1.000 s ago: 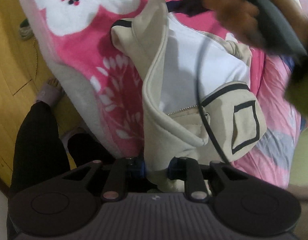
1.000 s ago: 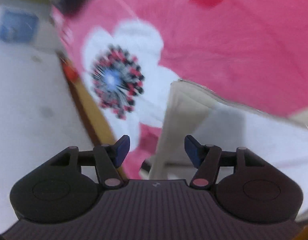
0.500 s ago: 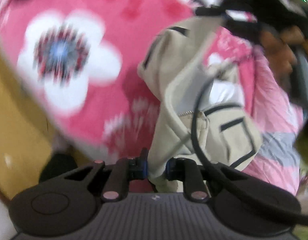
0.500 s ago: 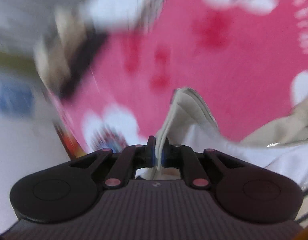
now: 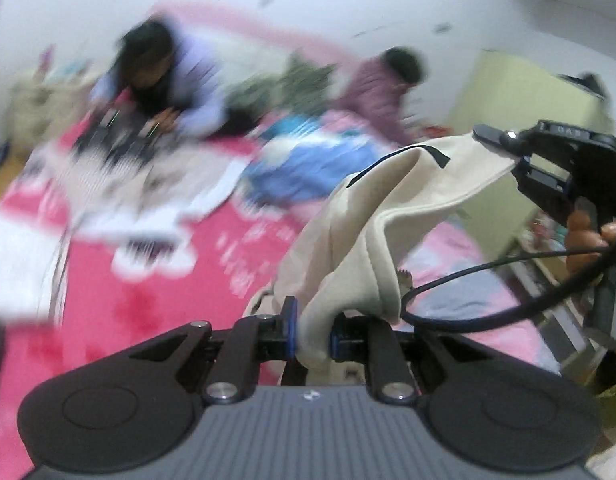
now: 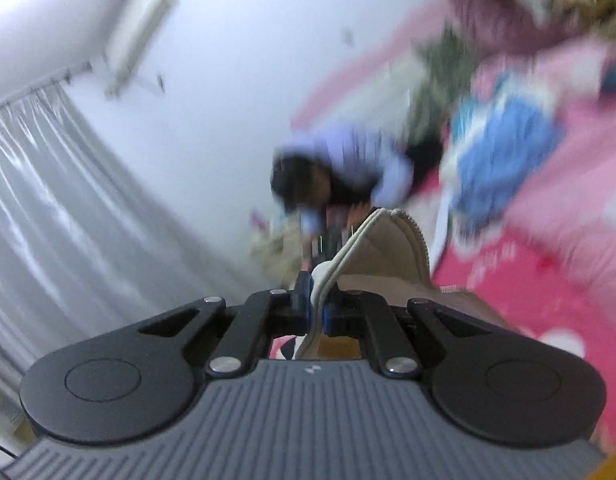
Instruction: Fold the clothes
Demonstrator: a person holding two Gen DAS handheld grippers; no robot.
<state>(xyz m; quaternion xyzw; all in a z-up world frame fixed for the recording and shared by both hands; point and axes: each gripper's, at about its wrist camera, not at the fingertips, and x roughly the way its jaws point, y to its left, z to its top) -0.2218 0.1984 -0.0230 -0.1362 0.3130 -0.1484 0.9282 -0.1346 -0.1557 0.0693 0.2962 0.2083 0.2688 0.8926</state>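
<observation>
Left gripper [image 5: 313, 334] jaws clamped on cream jacket [image 5: 372, 216] (held aloft), right gripper [image 6: 317, 307] jaws likewise; pink blanket [image 5: 156, 292] below

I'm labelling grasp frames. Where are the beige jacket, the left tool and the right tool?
beige jacket [image 5: 348, 240]: left wrist view, raised middle fabric.
left tool [image 5: 313, 334]: left wrist view, between fingertips clamping fabric.
right tool [image 6: 317, 306]: right wrist view, between fingertips pinching the edge.
</observation>
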